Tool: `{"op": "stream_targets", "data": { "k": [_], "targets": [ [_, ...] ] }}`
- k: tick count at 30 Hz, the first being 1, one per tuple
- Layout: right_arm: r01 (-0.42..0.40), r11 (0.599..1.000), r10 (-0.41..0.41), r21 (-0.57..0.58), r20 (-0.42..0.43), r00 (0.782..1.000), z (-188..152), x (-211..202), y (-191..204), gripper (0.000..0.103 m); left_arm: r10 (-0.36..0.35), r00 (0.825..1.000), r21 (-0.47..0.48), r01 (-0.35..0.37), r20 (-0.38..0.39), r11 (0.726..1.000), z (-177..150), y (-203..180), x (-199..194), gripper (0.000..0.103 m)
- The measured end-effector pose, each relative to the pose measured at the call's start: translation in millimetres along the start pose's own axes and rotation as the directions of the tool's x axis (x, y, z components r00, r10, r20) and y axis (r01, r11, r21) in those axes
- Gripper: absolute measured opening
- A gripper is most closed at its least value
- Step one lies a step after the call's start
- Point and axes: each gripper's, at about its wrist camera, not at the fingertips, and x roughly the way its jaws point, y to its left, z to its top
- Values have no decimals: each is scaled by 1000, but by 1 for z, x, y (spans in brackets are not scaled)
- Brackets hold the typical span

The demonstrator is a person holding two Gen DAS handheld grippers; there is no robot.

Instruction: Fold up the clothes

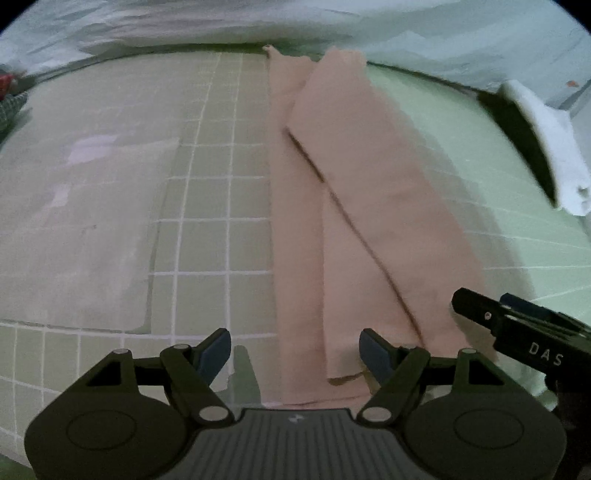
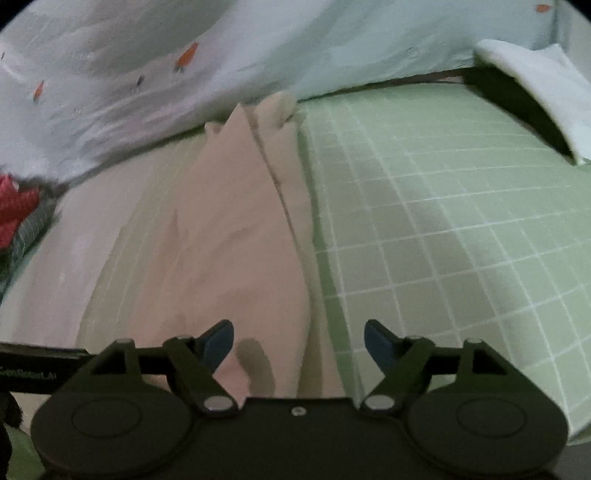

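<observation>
both grippers gape wide, holding nothing: left gripper (image 1: 295,350) has the folded pink garment (image 1: 369,206) running to 12 o'clock past its right finger; right gripper (image 2: 299,343) hovers over its near end.

Bedroom at home: green checked bedsheet (image 2: 461,206), printed quilt (image 2: 110,74).

The folded garment (image 1: 354,206) lies lengthwise on the gridded mat (image 1: 207,206), its far end near the bedding (image 1: 406,29) behind
</observation>
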Motion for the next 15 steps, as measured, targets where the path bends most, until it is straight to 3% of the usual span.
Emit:
{"op": "stream_targets", "data": {
  "k": [2, 4, 7, 9, 10, 12, 15],
  "targets": [
    [-11, 1000, 11, -23, -20, 1000, -1, 6, -1, 78, -10, 1000, -16, 10, -2, 1000, 0, -2, 4, 74],
    [-30, 999, 28, -45, -43, 999, -3, 12, 1, 73, -37, 999, -15, 36, -6, 999, -2, -4, 10, 53],
    [-68, 996, 64, -65, -65, 996, -4, 15, 3, 54, -52, 999, 9, 52, -11, 999, -5, -11, 12, 36],
    [-98, 990, 89, -105, -79, 993, -5, 13, 7, 33, -58, 998, 24, 59, -4, 998, -6, -15, 12, 25],
    [-112, 987, 103, -119, -82, 991, -5, 12, 9, 28, -68, 998, 5, 68, -3, 998, -7, -14, 12, 20],
    [-128, 982, 117, -136, -90, 989, -5, 10, 10, 15, -90, 996, -32, 90, -5, 995, -9, -12, 11, 15],
    [-155, 984, 144, -83, -126, 981, -2, -2, 0, 13, -160, 986, -85, 156, -50, 984, -11, -8, -5, 13]
  ]
}}
